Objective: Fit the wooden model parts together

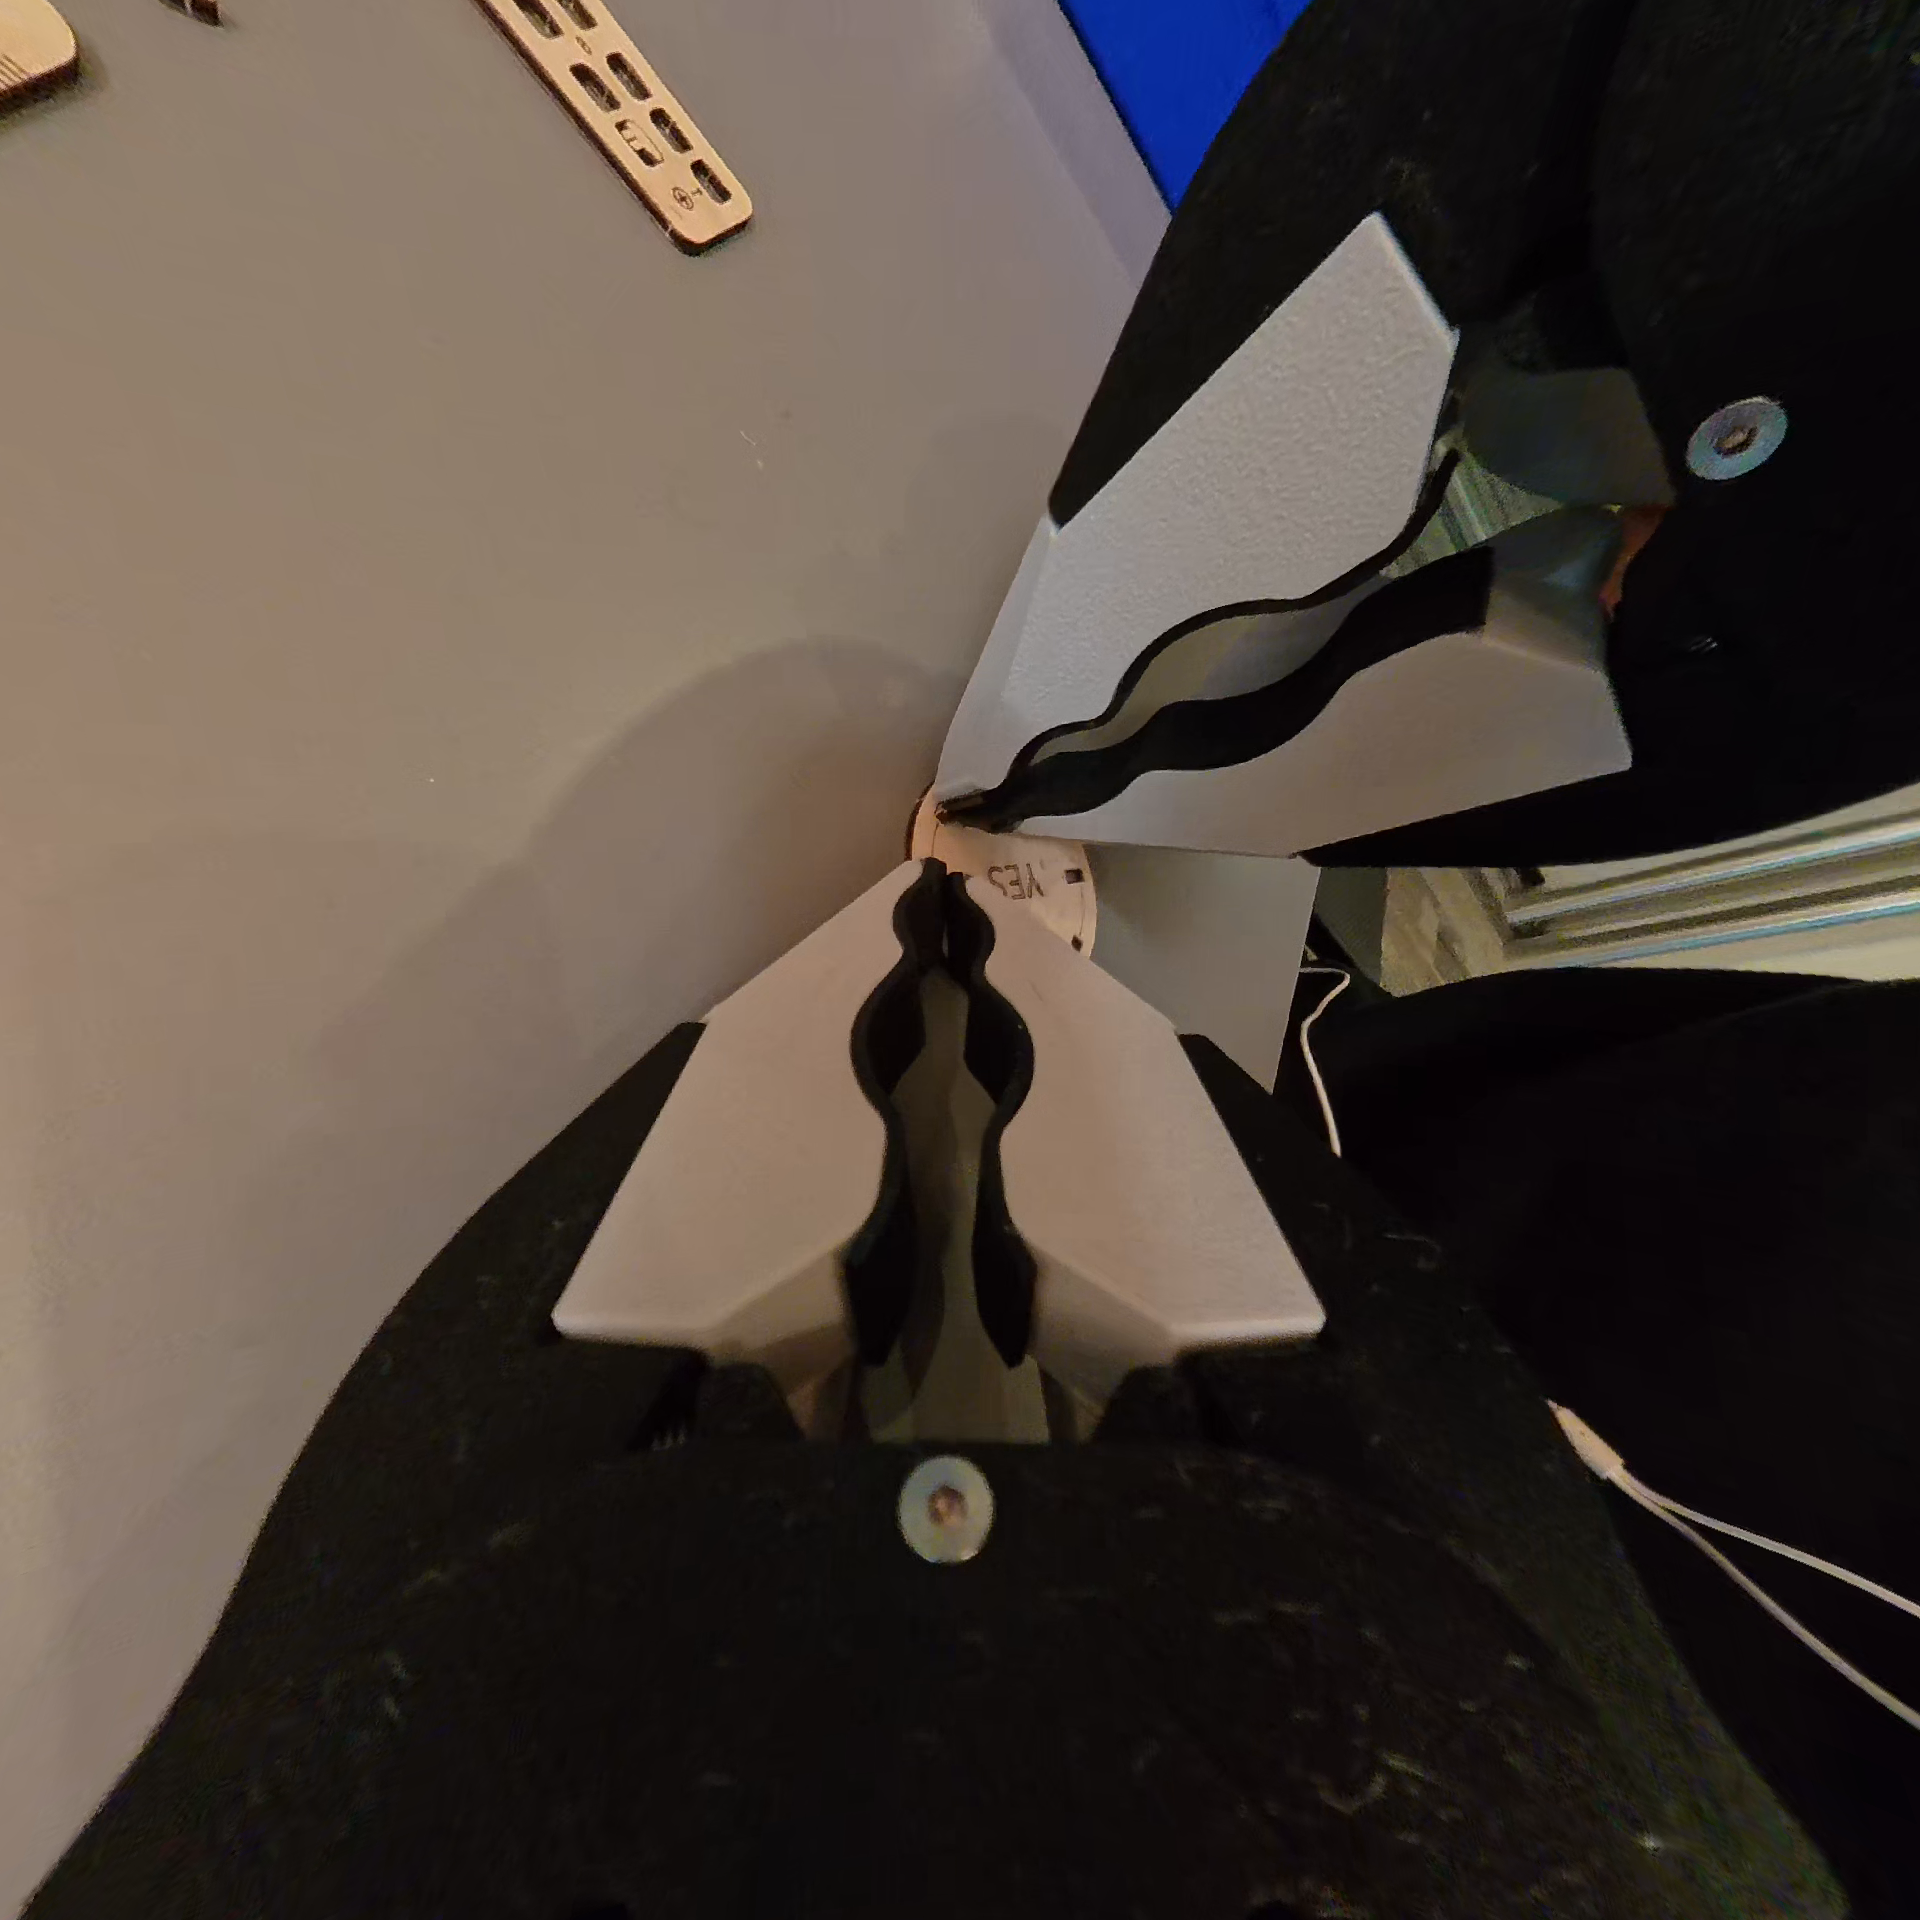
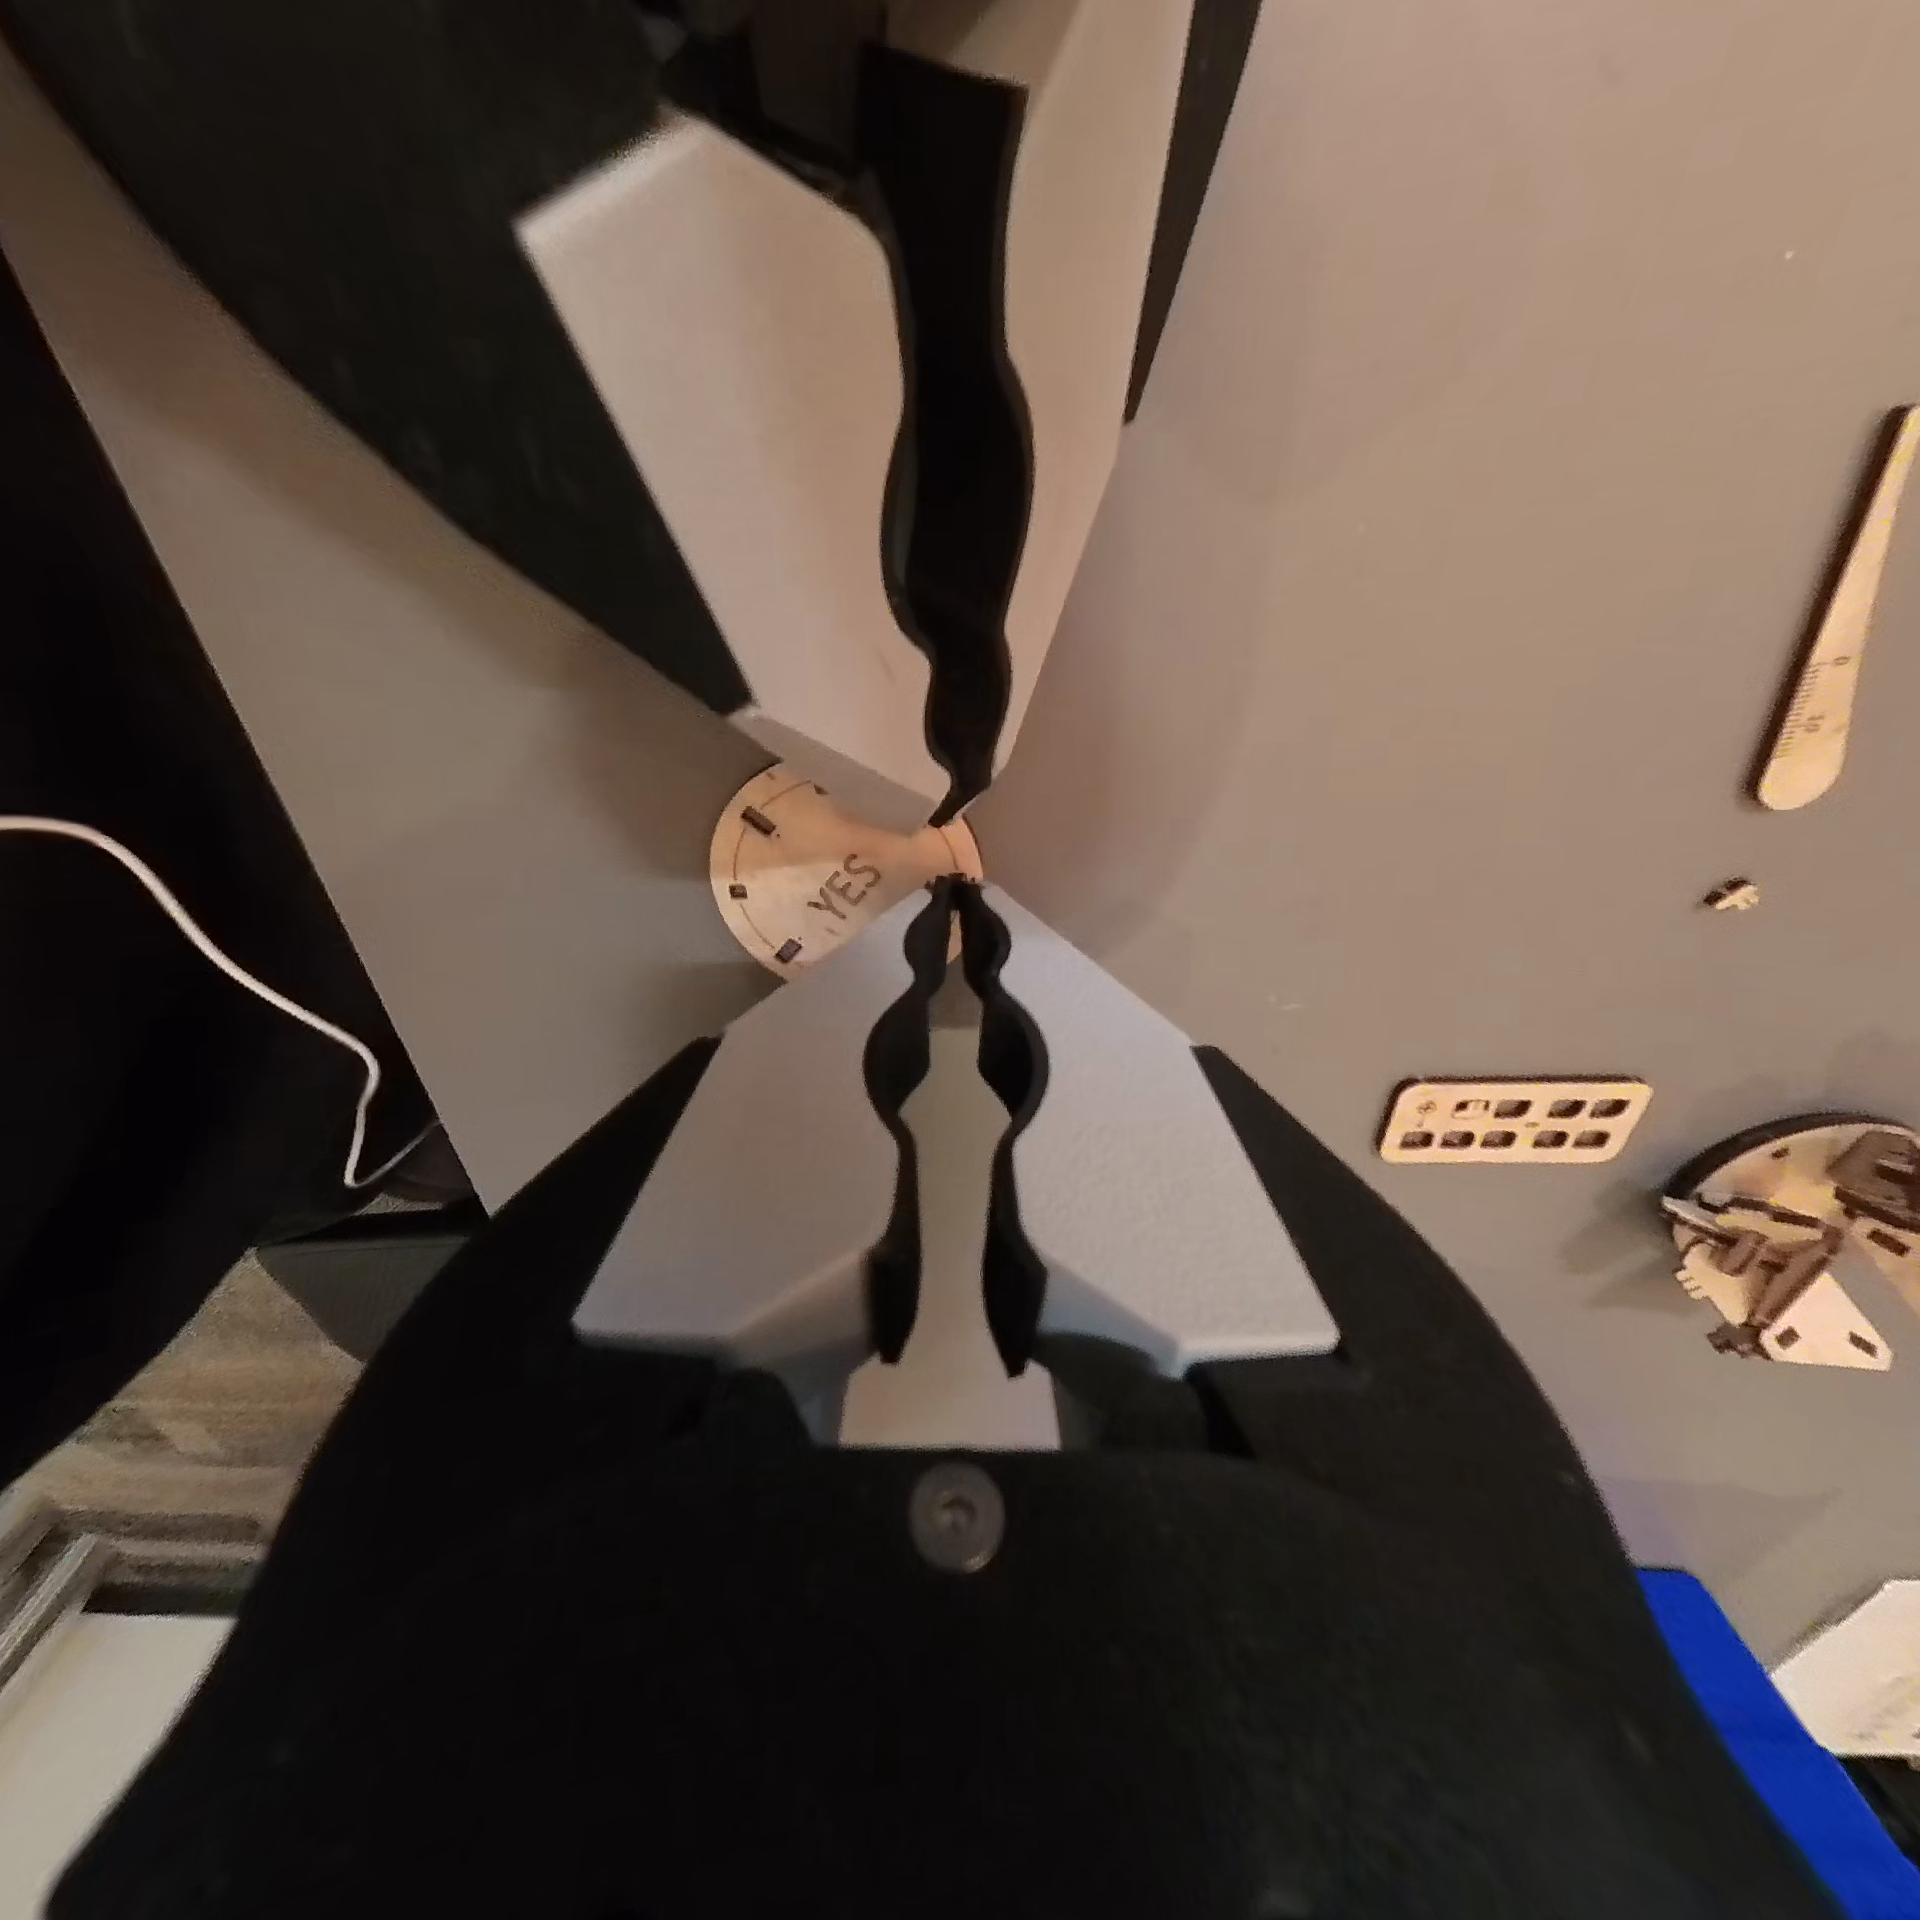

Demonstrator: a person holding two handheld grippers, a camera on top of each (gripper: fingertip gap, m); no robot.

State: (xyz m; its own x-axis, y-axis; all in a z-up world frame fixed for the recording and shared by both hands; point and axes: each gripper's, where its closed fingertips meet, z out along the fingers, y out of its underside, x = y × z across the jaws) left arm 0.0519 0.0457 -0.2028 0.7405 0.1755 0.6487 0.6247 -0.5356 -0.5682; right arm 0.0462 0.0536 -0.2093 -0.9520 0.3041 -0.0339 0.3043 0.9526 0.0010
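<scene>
**Tools pinched shut over a small wooden disc**

Both tools have their jaws closed, tips together, meeting over a round wooden disc (image 2: pixel 800 883) that lies flat on the grey desk (image 1: pixel 364 623). The left tool (image 1: pixel 943 881) and right tool (image 2: pixel 958 891) each touch the disc near its rim; whether either pinches something tiny there cannot be told. Steady, light pressure and small movements would suit work this fine.

Counted: two tools, one engraved disc, one slotted wooden strip (image 2: pixel 1515 1120), one wooden ruler-like piece (image 2: pixel 1839 644), one partly assembled wooden model (image 2: pixel 1808 1226), one white cable (image 2: pixel 260 966).
</scene>
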